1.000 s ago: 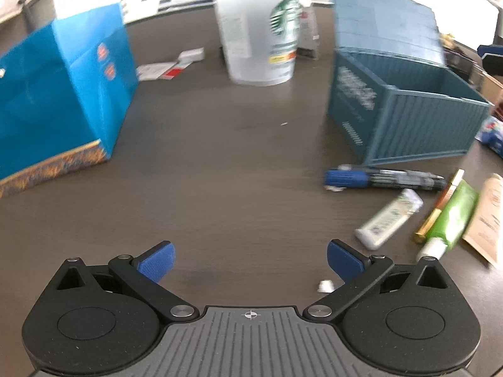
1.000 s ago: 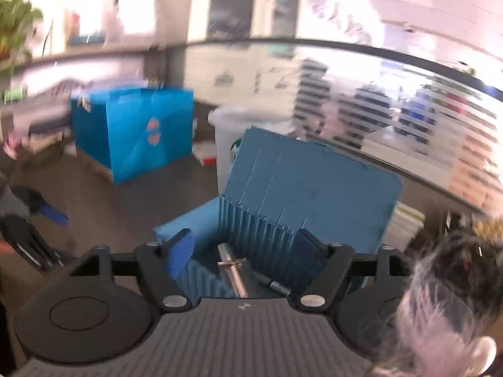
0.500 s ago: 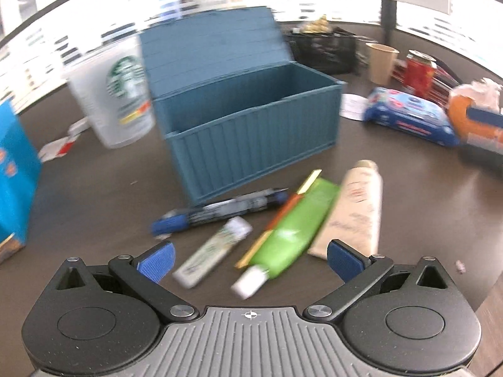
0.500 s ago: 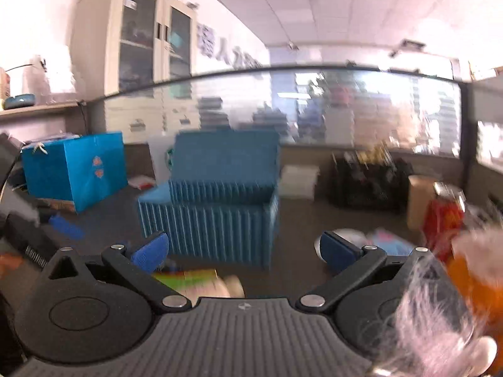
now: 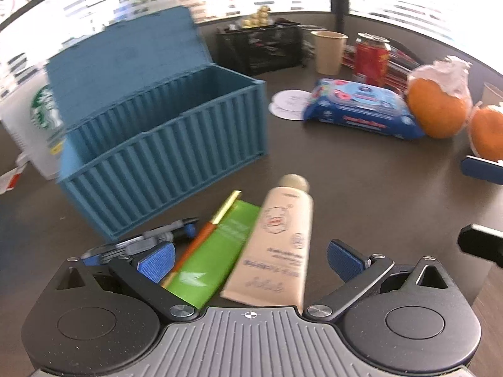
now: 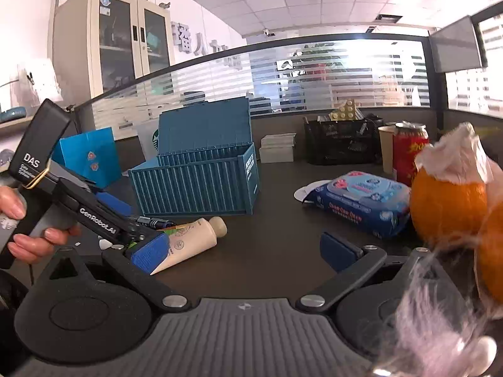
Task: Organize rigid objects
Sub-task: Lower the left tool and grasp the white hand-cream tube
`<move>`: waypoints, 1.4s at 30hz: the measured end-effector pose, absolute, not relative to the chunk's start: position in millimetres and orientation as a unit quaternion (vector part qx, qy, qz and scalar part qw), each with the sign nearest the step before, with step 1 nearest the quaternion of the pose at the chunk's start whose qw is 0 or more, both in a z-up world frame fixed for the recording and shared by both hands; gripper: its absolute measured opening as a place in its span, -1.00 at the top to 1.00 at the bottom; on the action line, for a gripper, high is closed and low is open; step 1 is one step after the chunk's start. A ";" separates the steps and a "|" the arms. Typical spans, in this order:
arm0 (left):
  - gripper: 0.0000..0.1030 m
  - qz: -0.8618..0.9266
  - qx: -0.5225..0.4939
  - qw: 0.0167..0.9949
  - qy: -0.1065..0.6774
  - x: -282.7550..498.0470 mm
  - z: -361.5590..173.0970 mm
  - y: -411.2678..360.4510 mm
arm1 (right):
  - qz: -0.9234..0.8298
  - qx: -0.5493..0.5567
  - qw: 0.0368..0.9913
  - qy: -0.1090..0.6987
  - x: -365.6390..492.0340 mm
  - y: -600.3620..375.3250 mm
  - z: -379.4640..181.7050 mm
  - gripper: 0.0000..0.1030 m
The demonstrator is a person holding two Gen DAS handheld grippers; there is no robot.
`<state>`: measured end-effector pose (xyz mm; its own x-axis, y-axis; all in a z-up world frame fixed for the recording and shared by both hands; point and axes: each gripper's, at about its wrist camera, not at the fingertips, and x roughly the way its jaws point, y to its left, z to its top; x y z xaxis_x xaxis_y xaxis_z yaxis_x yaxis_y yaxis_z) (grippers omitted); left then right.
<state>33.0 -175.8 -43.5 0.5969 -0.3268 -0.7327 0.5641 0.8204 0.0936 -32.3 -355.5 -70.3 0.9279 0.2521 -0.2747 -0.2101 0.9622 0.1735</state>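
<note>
Claws both gape wide, empty: your left claw (image 5: 250,259) tilts down over the smooth beige tube (image 5: 276,248); right claw (image 6: 251,253) points nearly level toward the ribbed blue box (image 6: 195,183).

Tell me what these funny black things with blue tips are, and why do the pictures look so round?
They are two hand-held grippers; a person carries one in each hand. Each has a small wide-angle camera looking along its two fingers, which bends the picture round. One picture comes from the left gripper, the other from the right gripper. In the right one you can see the person's hand holding the left tool. Both grippers are open and hold nothing; the right one has just been opening.

On the dark table stands a blue container-shaped box with its lid up. In front of it lie a beige tube, a green tube, an orange and gold pen and a marker. Farther off are a pack of wet wipes, two oranges and a red can.
</note>
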 end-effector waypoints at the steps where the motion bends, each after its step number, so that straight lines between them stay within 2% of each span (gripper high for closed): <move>1: -1.00 -0.257 0.163 0.877 0.371 33.1 -44.6 -178.8 | 0.119 0.073 0.979 0.148 -33.3 -356.0 -71.9 -1.00; 14: -1.00 -0.299 0.180 0.849 0.396 45.0 -66.8 -195.4 | 0.126 0.093 0.979 0.130 -47.4 -356.7 -81.9 -1.00; 23: -1.00 -0.310 0.198 0.856 0.362 43.7 -72.2 -197.9 | 0.127 0.088 0.979 0.134 -51.7 -353.2 -90.4 -1.00; 28: -0.92 -0.317 0.206 0.861 0.341 40.3 -76.1 -198.9 | 0.125 0.090 0.978 0.143 -50.9 -352.6 -98.7 -1.00; 30: -0.80 -0.319 0.205 0.862 0.337 39.5 -75.2 -197.6 | 0.125 0.093 0.977 0.147 -50.0 -353.2 -100.2 -1.00; 32: -0.45 -0.314 0.207 0.866 0.330 38.6 -73.0 -196.3 | 0.124 0.094 0.977 0.147 -49.8 -353.9 -101.1 -1.00; 36: -0.36 -0.315 0.212 0.865 0.327 39.6 -71.8 -195.6 | 0.124 0.099 0.976 0.148 -49.3 -354.9 -102.2 -1.00; 38: -0.04 -0.315 0.217 0.866 0.323 37.9 -70.8 -196.7 | 0.124 0.100 0.976 0.151 -49.0 -354.4 -102.9 -1.00; 40: 0.11 -0.313 0.226 0.866 0.319 36.2 -70.6 -199.3 | 0.124 0.099 0.975 0.152 -49.0 -353.9 -103.5 -1.00; 42: 0.12 -0.312 0.231 0.865 0.318 35.0 -70.2 -201.4 | 0.124 0.099 0.975 0.153 -48.9 -354.2 -103.6 -1.00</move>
